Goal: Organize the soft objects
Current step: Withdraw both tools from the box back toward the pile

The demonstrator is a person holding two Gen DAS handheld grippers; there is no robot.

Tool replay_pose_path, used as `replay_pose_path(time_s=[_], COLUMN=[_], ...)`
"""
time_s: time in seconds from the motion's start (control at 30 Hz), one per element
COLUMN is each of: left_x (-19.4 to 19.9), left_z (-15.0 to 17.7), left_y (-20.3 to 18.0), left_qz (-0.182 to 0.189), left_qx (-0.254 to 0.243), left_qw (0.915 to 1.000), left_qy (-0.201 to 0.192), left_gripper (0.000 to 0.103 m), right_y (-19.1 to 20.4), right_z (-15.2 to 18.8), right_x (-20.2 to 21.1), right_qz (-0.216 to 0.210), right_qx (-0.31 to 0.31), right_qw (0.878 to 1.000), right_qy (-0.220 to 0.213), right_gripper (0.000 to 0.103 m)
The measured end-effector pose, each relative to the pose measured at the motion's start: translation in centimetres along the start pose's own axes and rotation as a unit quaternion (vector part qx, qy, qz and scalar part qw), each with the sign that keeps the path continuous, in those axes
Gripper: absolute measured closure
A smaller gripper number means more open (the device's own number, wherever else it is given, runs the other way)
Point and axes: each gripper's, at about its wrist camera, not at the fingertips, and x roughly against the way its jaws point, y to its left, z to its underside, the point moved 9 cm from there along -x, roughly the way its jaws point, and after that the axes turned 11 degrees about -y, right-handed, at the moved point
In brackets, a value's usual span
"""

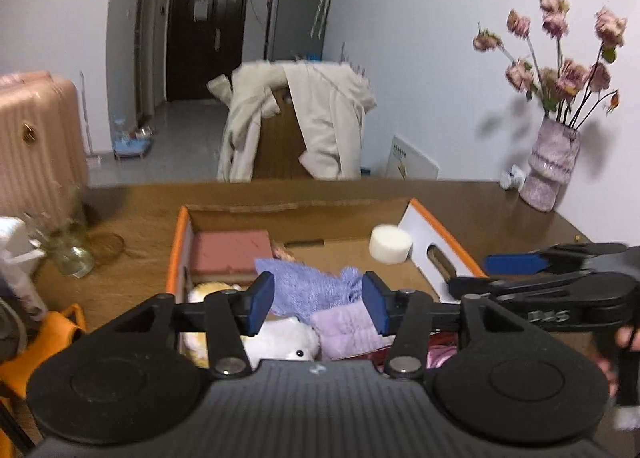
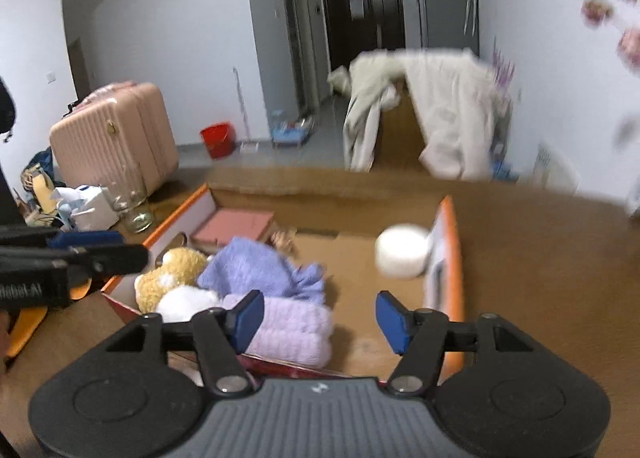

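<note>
Left wrist view first: my left tongs point(image 1: 318, 304) fill the bottom of the frame with their blue pads apart and nothing pinched; the periwinkle knitted cloth point(image 1: 308, 286) and the folded lilac towel point(image 1: 346, 328) lie behind the gap, not in it. At lower right of that frame my right tongs point(image 1: 516, 272) reach in from the side, also parted. From the right wrist view, the right tongs point(image 2: 320, 318) stand wide over bare cardboard floor, gripping nothing.

I judge I am between placements: both tongs are empty above the box, so the next move is to fetch another soft thing, though none shows outside the box in either view. Picking one up would call for a wide approach and a gentle close, since plush and towelling give under the pads.

Everything I can name sits in the open cardboard box with orange edges point(image 1: 176, 250) at frame centre on the brown wooden surface point(image 1: 500, 213). Nearest, at its lower left, are a white plush toy point(image 1: 286, 340) and a tan plush bear point(image 2: 172, 270), touching the towel. Behind them the knitted cloth lies heaped. Farther back a pink rectangular sponge block point(image 1: 230, 252) occupies the upper left corner, and a white foam cylinder point(image 1: 390, 244) rests against the right wall.
</note>
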Motion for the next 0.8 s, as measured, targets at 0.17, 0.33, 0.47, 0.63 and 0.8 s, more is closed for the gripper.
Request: replay_pose_path(time_s=[0.17, 0.33, 0.47, 0.63, 0.8], left_x=[5.0, 9.1, 12.5, 17.0, 20.2], left_z=[-1.6, -1.6, -0.8, 3.0, 7.2], left_y=[-0.9, -1.9, -2.9, -5.1, -6.1], left_qz=[-0.019, -0.013, -0.029, -0.017, -0.021], left_qx=[-0.021, -0.004, -0.01, -0.012, -0.005], left_qw=[0.9988, 0.998, 0.9957, 0.9934, 0.9937], left_qy=[-0.039, -0.061, -0.087, -0.113, -0.11], left_gripper=[0.041, 0.033, 0.029, 0.022, 0.02], right_y=[-0.9, -1.2, -0.6, 1.3, 3.2], right_z=[-2.4, -2.6, -2.0, 0.9, 5.8], right_x=[7.3, 11.8, 15.1, 19.2, 21.7], right_qz=[0.008, 0.014, 0.006, -0.015, -0.031], right_qx=[0.015, 0.025, 0.025, 0.019, 0.015], right_qw=[0.998, 0.996, 0.994, 0.989, 0.989], right_qy=[-0.057, -0.086, -0.11, -0.144, -0.141], right_gripper=[0.034, 0.03, 0.03, 0.024, 0.022])
